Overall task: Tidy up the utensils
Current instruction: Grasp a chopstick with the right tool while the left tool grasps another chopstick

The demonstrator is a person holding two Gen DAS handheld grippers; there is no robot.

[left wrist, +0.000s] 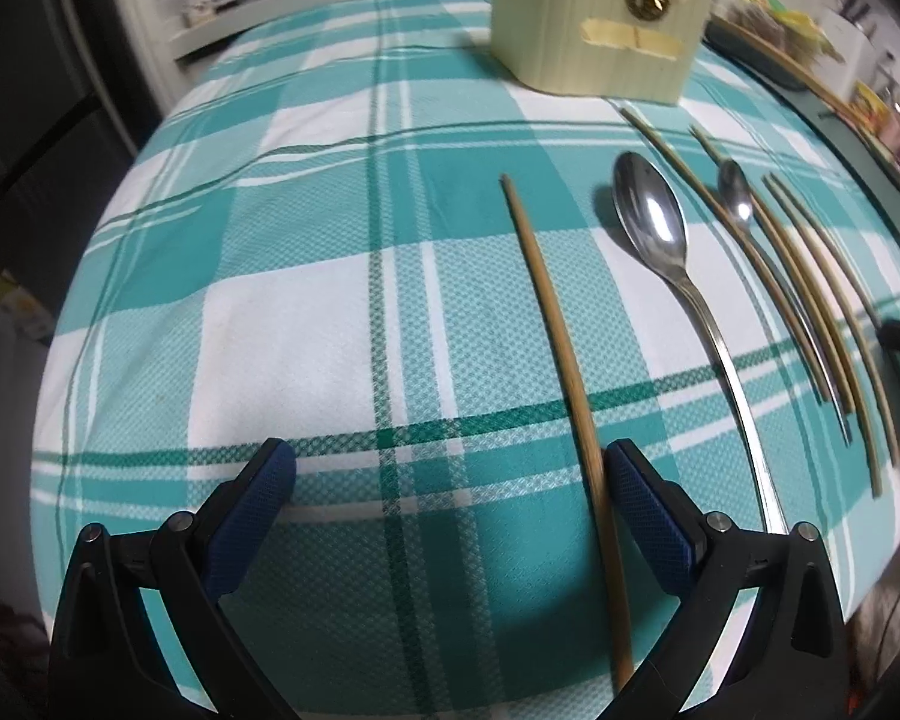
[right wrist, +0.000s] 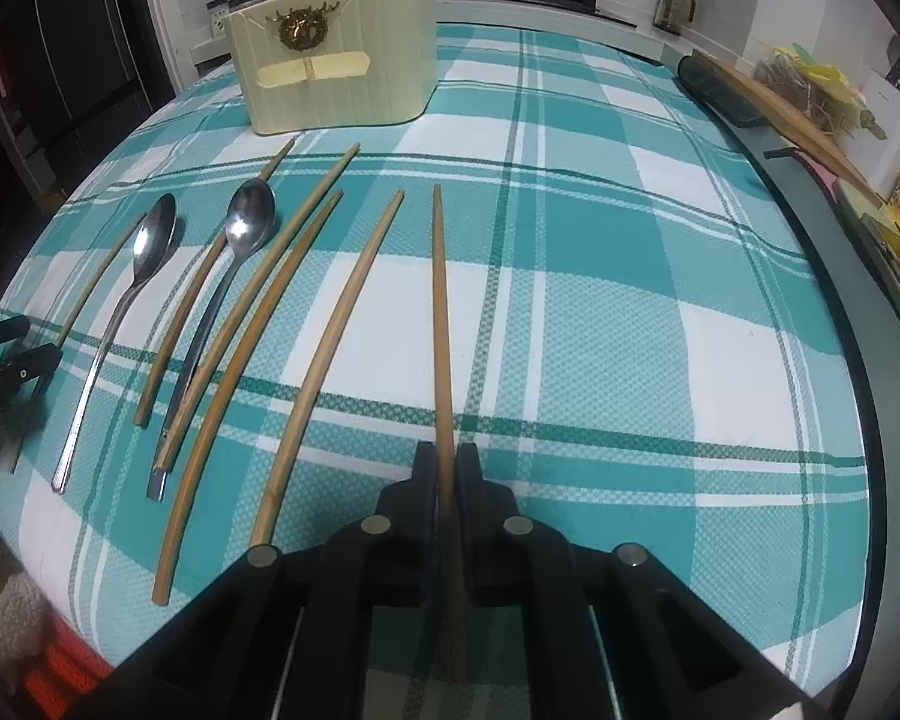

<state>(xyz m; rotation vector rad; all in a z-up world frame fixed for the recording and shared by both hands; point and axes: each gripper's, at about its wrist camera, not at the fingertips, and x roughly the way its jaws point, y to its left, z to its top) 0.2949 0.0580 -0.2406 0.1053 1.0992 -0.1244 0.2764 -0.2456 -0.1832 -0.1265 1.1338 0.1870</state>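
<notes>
From the left wrist, the left gripper (left wrist: 450, 480) stands wide, blue pads apart. A chopstick (left wrist: 555, 336) lies on the checked cloth (left wrist: 306, 312) between them, close against the right pad; whether it touches I cannot tell. Its near end runs out of sight under the gripper, and its thin tip points away toward the holder (left wrist: 594, 30). The holder's top is cut off by the frame. Right of the chopstick lie a big spoon (left wrist: 660, 228), a small spoon (left wrist: 737, 195) and more sticks, bowls far.

From the right wrist, the right gripper (right wrist: 447, 468) is clamped on a tan stick (right wrist: 441, 312), its butt blurred between the black fingers. It tapers and points straight away. To its left, sticks and two spoons fan toward the cream holder (right wrist: 336, 72), the leftmost partly hidden by the other gripper.
</notes>
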